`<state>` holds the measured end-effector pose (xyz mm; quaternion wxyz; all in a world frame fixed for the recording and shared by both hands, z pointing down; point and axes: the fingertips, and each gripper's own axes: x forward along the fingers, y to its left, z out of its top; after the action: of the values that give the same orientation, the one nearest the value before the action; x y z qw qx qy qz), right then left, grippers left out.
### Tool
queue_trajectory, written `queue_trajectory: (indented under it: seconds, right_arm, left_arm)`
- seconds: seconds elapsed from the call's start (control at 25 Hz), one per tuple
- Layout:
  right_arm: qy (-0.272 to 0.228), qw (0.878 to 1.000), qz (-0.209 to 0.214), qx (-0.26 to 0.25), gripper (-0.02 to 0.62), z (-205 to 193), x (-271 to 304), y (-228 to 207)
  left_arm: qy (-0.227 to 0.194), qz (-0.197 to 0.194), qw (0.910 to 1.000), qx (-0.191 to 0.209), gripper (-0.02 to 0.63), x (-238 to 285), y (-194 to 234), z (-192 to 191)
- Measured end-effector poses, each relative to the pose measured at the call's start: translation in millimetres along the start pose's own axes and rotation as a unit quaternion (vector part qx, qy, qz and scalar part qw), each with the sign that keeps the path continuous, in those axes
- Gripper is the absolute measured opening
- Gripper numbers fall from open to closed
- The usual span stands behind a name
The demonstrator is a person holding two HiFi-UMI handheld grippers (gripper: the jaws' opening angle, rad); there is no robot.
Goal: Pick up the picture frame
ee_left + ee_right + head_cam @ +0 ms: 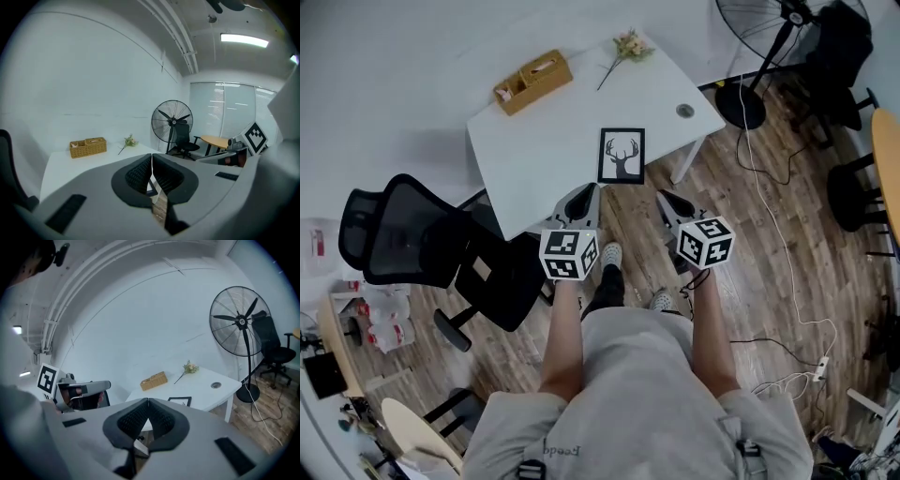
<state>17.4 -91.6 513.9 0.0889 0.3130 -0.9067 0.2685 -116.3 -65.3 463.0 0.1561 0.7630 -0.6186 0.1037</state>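
A black picture frame with a deer-head print lies flat near the front edge of the white table. In the right gripper view the picture frame shows just beyond the jaws. My left gripper hovers at the table's front edge, just left of the frame, jaws shut on nothing. My right gripper hangs over the floor just short of the frame's near right corner, also shut and empty. Neither gripper touches the frame.
A wicker box and a flower sprig lie at the table's far side. A black office chair stands left of me. A standing fan and a trailing white cable are to the right.
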Motion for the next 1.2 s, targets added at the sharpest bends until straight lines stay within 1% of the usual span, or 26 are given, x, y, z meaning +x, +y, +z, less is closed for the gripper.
queue_trajectory:
  seconds: [0.16, 0.28, 0.4, 0.52, 0.64, 0.8, 0.88, 1.0, 1.08, 1.2]
  right_arm:
    - [-0.007, 0.999, -0.017, 0.034, 0.021, -3, 23, -9]
    - [0.006, 0.998, -0.028, 0.048, 0.021, -13, 43, -17]
    - [0.018, 0.998, -0.044, 0.051, 0.021, -20, 63, -25]
    - [0.022, 0.996, -0.069, 0.051, 0.023, -20, 78, -35]
    - [0.022, 0.993, -0.096, 0.064, 0.023, -19, 87, -50]
    - [0.016, 0.988, -0.133, 0.078, 0.023, -19, 88, -69]
    - [0.023, 0.985, -0.156, 0.07, 0.023, -22, 83, -78]
    - [0.04, 0.98, -0.193, 0.039, 0.023, -21, 74, -87]
    - [0.045, 0.978, -0.199, 0.035, 0.023, -22, 72, -89]
    - [0.054, 0.98, -0.187, 0.052, 0.023, -29, 80, -97]
  left_arm:
    - [0.022, -0.019, 0.9996, 0.0, 0.026, 28, 24, -4]
    - [0.041, -0.032, 0.9986, 0.004, 0.026, 48, 43, -10]
    - [0.053, -0.052, 0.9972, -0.002, 0.026, 68, 61, -11]
    - [0.057, -0.071, 0.9959, -0.003, 0.026, 88, 79, -9]
    - [0.064, -0.085, 0.9942, -0.009, 0.026, 109, 95, -13]
    - [0.075, -0.111, 0.9909, -0.015, 0.026, 131, 105, -22]
    - [0.079, -0.123, 0.989, -0.024, 0.026, 140, 106, -28]
    - [0.089, -0.132, 0.9868, -0.026, 0.026, 150, 107, -37]
    - [0.097, -0.137, 0.9856, -0.022, 0.026, 153, 108, -43]
    - [0.106, -0.135, 0.9848, -0.021, 0.026, 158, 111, -51]
